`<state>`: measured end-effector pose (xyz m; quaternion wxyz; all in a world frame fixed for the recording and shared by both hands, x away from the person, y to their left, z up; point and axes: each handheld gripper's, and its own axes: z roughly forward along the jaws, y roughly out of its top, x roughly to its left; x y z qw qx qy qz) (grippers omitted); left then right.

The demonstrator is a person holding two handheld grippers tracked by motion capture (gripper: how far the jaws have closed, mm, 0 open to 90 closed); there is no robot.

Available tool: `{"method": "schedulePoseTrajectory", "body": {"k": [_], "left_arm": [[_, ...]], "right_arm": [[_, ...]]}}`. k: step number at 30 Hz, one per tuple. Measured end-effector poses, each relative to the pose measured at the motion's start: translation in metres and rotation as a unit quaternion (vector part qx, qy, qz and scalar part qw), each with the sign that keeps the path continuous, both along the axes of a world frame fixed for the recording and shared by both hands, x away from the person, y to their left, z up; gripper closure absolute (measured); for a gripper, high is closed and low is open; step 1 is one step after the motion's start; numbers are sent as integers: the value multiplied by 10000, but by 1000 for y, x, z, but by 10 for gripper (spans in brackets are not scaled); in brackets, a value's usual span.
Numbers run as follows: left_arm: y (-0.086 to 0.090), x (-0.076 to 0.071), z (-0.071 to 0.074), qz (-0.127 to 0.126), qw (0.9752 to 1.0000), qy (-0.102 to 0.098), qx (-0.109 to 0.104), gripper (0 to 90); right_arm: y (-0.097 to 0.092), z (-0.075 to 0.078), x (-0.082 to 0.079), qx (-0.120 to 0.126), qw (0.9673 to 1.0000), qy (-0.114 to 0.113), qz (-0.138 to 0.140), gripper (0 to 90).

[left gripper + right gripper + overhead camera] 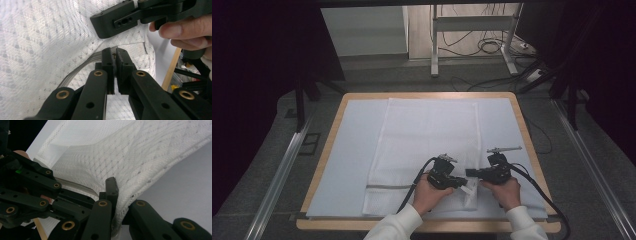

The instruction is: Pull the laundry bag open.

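A white towel (pixel 427 145) lies on the desk (pixel 332 130), reaching from its far edge to its near edge. Near the towel's near right corner, the left gripper (pixel 114 55) and right gripper (pixel 115 195) both have their fingers clamped on the cloth.

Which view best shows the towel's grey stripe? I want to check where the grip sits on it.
The left gripper view: the grey stripe curves up to the shut left gripper. The high view shows it small and flat; the right gripper view shows a short stretch on the white towel.
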<state>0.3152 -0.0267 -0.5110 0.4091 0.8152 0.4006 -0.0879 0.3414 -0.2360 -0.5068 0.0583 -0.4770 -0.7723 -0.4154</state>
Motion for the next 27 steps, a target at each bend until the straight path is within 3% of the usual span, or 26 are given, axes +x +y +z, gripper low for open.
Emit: {"method": "schedulePoseTrajectory", "body": {"k": [17, 19, 27], "left_arm": [[3, 2, -2, 27, 10000, 29, 31, 868], [4, 3, -3, 35, 9999, -8, 113, 868], [12, 3, -5, 77, 9999, 60, 62, 868]], "right_arm": [[0, -1, 0, -57, 10000, 28, 70, 885], [0, -1, 0, -80, 9999, 23, 75, 885], [-1, -1, -1, -76, 9999, 36, 78, 885]]}}
